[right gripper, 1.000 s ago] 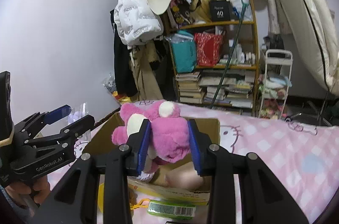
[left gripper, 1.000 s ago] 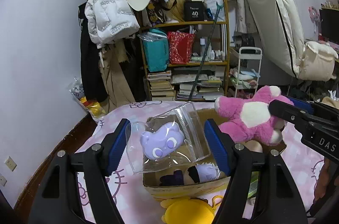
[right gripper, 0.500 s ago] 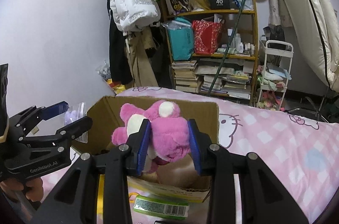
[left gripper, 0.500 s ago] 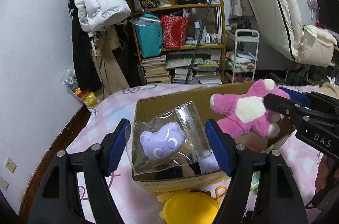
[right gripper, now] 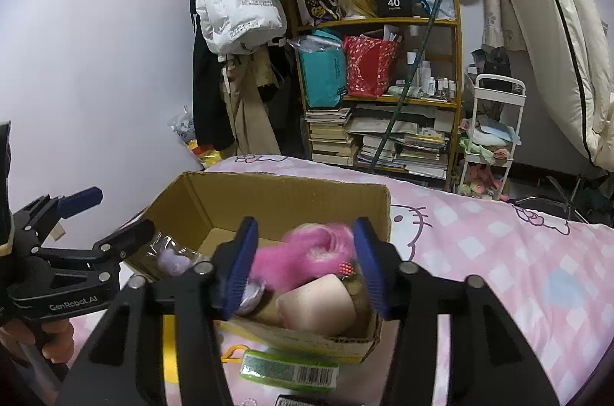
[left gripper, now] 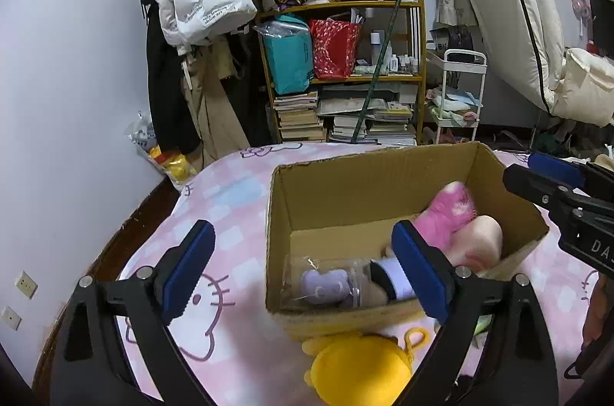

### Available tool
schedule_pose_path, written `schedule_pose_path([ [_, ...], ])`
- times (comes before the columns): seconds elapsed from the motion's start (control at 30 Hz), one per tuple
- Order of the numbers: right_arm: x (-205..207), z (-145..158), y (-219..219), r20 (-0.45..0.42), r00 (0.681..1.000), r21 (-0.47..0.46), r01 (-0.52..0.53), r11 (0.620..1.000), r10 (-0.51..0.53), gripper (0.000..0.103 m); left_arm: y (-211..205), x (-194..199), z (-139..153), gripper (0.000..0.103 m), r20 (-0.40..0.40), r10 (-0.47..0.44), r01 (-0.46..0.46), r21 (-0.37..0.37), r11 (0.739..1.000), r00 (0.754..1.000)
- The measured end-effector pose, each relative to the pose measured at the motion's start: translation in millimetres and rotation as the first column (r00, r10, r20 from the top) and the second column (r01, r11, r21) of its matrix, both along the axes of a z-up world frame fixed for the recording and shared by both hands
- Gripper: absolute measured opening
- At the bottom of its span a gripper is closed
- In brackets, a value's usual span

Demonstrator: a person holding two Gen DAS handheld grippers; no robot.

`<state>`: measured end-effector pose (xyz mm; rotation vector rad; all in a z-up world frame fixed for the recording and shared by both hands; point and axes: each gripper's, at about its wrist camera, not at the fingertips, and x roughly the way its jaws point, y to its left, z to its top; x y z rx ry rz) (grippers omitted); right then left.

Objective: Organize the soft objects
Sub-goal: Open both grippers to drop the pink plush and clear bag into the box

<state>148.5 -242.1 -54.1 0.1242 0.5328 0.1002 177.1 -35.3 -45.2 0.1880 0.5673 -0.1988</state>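
A bed (left gripper: 230, 198) in a pink checked cat-print sheet carried a cardboard box (left gripper: 337, 183). A yellow pouch (left gripper: 357, 367) and a green barcoded packet (right gripper: 288, 369) lay against the box's near side.

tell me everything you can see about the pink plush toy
The pink plush toy is fluffy, bright pink with paler patches, and blurred. It lies inside the cardboard box at its right end, against a pale peach soft thing. In the right wrist view it shows between the pads of the right gripper, whose jaws have just been opening and do not press on it.
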Motion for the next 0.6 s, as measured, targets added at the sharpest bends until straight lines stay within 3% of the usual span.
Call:
schedule_pose_path([
  [0.1,-8.0,3.5,0.9,0.000,1.000,0.007,0.014,1.000,-0.014,0.082,5.4,-7.5,4.5,0.098,-0.019,0.002,-0.003,-0.016,1.000,1.000],
  [0.2,-16.6,5.7,0.8,-0.012,1.000,0.015,0.019,1.000,-0.019,0.090,12.1,-16.1,9.0,0.098,-0.040,0.001,-0.003,-0.040,0.999,0.999],
  [0.4,-36.1,10.2,1.7,-0.039,0.999,0.021,0.030,0.999,-0.029,0.092,24.6,-36.2,14.5,0.098,-0.086,0.016,-0.020,-0.047,0.999,0.996],
  [0.6,-56.8,11.1,0.5,-0.071,0.997,0.056,0.034,0.998,-0.030,0.092,25.6,-58.4,16.7,0.098,-0.115,0.014,-0.013,0.006,1.000,0.993],
])
